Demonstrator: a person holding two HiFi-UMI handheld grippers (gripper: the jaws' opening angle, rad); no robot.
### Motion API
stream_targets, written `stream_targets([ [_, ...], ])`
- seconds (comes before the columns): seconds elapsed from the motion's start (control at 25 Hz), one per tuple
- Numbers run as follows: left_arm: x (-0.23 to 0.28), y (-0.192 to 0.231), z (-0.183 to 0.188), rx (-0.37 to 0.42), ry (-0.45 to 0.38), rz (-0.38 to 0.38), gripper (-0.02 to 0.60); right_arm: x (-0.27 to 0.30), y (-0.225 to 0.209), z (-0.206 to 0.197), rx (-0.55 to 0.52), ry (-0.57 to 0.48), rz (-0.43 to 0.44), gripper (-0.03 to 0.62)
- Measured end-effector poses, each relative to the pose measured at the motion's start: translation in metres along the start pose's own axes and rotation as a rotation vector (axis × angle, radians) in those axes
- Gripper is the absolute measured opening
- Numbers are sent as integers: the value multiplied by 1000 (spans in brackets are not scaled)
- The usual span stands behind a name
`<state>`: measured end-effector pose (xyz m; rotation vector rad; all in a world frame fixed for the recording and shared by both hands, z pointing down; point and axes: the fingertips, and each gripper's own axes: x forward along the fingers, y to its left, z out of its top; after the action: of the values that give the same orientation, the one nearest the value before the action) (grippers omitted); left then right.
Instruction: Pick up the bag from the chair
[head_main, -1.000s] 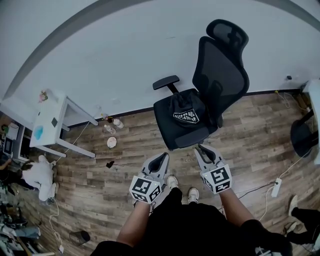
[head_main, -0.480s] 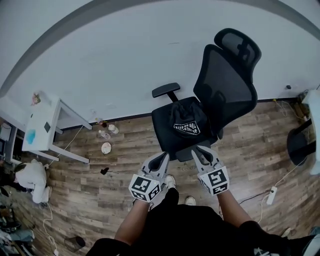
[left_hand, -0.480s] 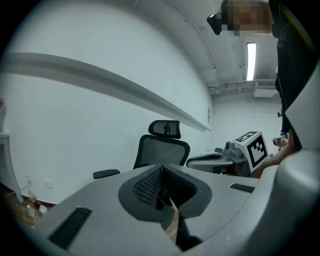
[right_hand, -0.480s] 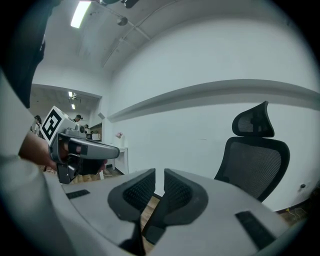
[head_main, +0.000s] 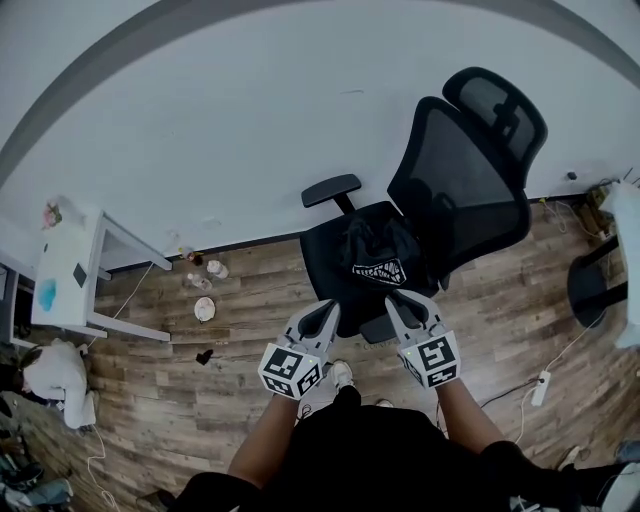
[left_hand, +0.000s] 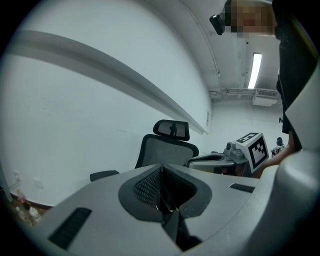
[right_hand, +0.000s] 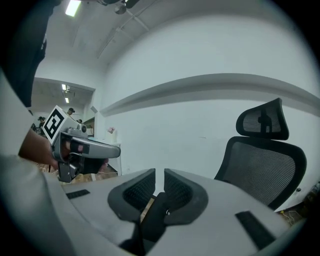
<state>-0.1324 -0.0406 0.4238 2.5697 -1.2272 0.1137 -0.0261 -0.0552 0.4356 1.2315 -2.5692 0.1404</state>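
A black bag with a white print lies crumpled on the seat of a black mesh office chair standing by the white wall. Both grippers hover side by side at the seat's front edge, just short of the bag. My left gripper points at the seat's left front corner, its pads pressed together and empty. My right gripper is over the seat's front rim, its pads a thin slit apart with nothing between them. The bag is hidden in both gripper views; only the chair back shows.
Wood-look floor. A white desk stands at the left. Bottles and a small plate sit on the floor by the wall. At the right edge are another chair's base and a power strip with cables.
The person has stepped toward the chair. The seat and bag now lie directly ahead of both gripper tips, which were short of the seat before. The jaws look unchanged.
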Motion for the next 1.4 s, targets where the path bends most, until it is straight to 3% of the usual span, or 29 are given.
stream_targets([
  [0.36, 18, 39, -5, -16, 44, -75, 25, 31, -9, -1, 2, 61, -73, 46],
  [0.56, 35, 52, -9, -8, 64, -76, 36, 41, -23, -6, 17, 77, -104, 46],
  [0.68, 50, 59, -15, -2, 100, -86, 165, 52, -34, -10, 36, 77, -104, 47],
  [1.0, 100, 77, -33, -34, 195, -107, 216, 85, -77, -23, 117, 51, -79, 60],
  [1.16, 138, 85, -45, -37, 264, -112, 280, 104, -112, -35, 145, 61, -92, 63],
  [1.28, 167, 97, -53, -73, 288, -77, 331, 118, -137, -50, 174, 86, -95, 92],
  [1.4, 192, 115, -64, -92, 313, -20, 382, 131, -159, -60, 256, 59, -86, 223],
])
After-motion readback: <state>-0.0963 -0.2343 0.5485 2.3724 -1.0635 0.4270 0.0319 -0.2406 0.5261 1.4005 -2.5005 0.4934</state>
